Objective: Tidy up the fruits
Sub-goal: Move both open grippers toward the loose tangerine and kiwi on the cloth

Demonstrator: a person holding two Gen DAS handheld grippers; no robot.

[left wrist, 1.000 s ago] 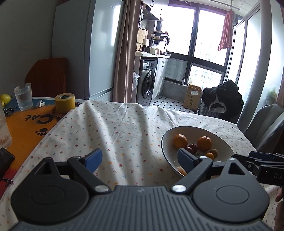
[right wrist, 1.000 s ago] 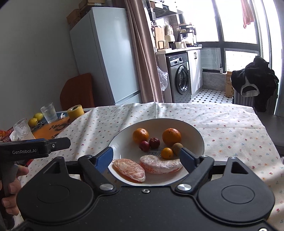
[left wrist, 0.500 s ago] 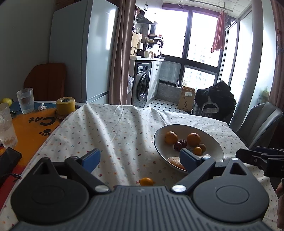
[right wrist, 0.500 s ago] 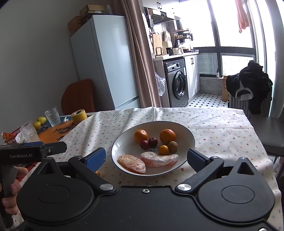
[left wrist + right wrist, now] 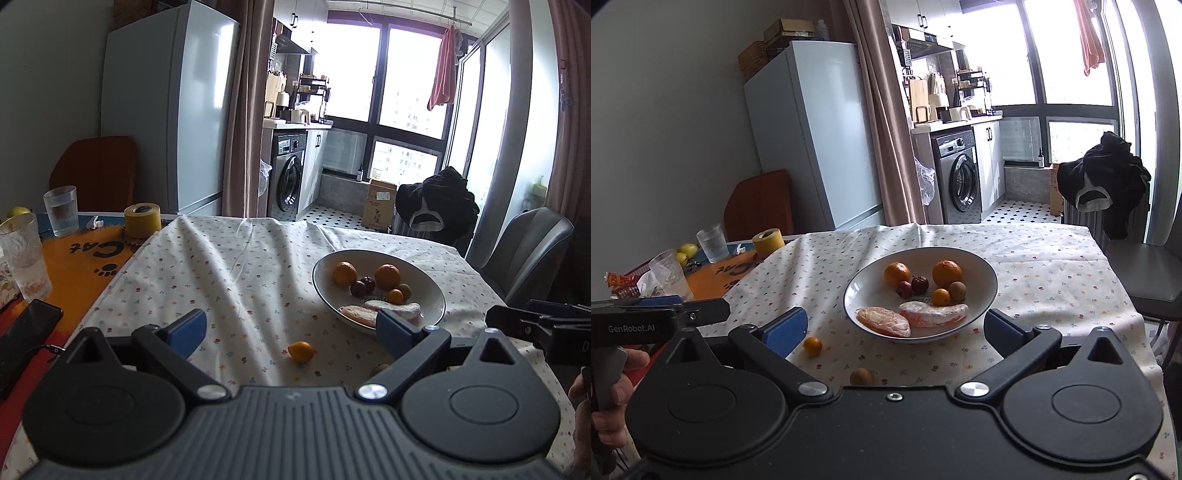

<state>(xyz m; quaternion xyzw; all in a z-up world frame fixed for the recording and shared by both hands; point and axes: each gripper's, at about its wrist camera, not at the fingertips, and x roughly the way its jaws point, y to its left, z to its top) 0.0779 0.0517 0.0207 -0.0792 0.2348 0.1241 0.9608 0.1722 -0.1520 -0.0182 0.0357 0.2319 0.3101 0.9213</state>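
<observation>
Both grippers, left (image 5: 290, 330) and right (image 5: 894, 326), hung above the table with jaws wide apart and empty. A kumquat (image 5: 301, 351) and a kiwi (image 5: 861, 376) lay on the cloth (image 5: 221, 280), just outside the bowl (image 5: 982, 273) of fruit.

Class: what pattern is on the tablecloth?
Small coloured flowers on white tablecloth; clearest in the left wrist view.

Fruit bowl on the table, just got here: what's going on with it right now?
A person holds a hand-held gripper in each hand, sorting fruit. The left hand-held gripper and right hand-held gripper are both open and empty. The white bowl already holds oranges, red fruits and peeled segments. A small orange fruit and a brown fruit lie loose on the tablecloth in front of it.
</observation>
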